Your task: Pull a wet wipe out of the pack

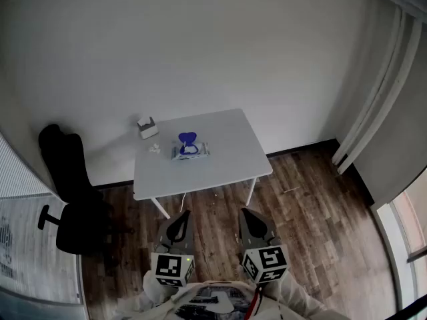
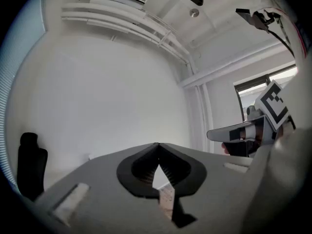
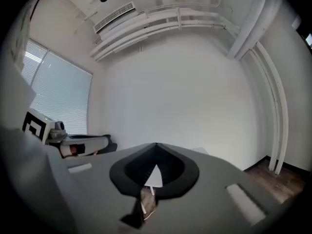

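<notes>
Pressed together and empty: left tongs (image 1: 181, 217) and right tongs (image 1: 248, 215), side by side. The wipe pack (image 1: 190, 151) lies on the table (image 1: 230, 155), well apart from them.

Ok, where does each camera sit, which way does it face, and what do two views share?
Head view: on the person's head, facing steeply down at the white rectangular table and blue-lidded wet wipe pack; left gripper and right gripper at bottom.
Left gripper view: on the left gripper, level along its shut jaws toward the white wall; right gripper at right.
Right gripper view: on the right gripper, level along its shut jaws; left gripper at left.
Shared: both gripper views face that wall.
</notes>
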The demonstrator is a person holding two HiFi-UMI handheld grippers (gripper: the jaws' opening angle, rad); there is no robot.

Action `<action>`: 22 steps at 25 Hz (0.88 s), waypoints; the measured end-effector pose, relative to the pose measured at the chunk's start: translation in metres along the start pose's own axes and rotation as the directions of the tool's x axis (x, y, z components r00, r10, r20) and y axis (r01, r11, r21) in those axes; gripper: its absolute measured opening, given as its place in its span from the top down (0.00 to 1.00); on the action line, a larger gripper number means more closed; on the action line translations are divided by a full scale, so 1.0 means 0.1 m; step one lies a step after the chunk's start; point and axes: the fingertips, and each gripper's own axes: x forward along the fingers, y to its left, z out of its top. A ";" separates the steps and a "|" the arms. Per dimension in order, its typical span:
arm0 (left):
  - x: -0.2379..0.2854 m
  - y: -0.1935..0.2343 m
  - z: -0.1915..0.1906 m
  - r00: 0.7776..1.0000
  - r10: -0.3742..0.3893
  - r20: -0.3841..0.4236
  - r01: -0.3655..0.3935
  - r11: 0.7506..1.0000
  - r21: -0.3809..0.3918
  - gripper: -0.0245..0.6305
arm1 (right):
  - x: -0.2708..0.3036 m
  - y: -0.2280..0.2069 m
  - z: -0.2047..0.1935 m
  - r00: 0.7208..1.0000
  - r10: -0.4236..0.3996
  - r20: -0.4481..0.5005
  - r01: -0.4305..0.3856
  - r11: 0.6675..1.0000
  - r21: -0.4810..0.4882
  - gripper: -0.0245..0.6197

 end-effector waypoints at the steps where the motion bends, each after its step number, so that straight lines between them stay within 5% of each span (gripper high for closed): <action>1: 0.00 -0.03 0.00 1.000 -0.001 -0.002 0.001 1.000 0.004 0.96 | -0.02 -0.01 -0.01 1.000 0.002 -0.002 -0.002 1.000 0.003 0.95; 11: 0.06 -0.35 -0.02 1.000 -0.017 -0.011 0.017 1.000 -0.013 0.96 | -0.27 -0.28 -0.01 1.000 -0.024 0.005 0.024 0.999 0.023 0.95; 22: -0.09 -0.53 -0.13 0.999 0.018 -0.051 -0.019 1.000 -0.014 0.96 | -0.42 -0.30 -0.19 0.999 0.041 -0.019 -0.040 0.997 0.060 0.95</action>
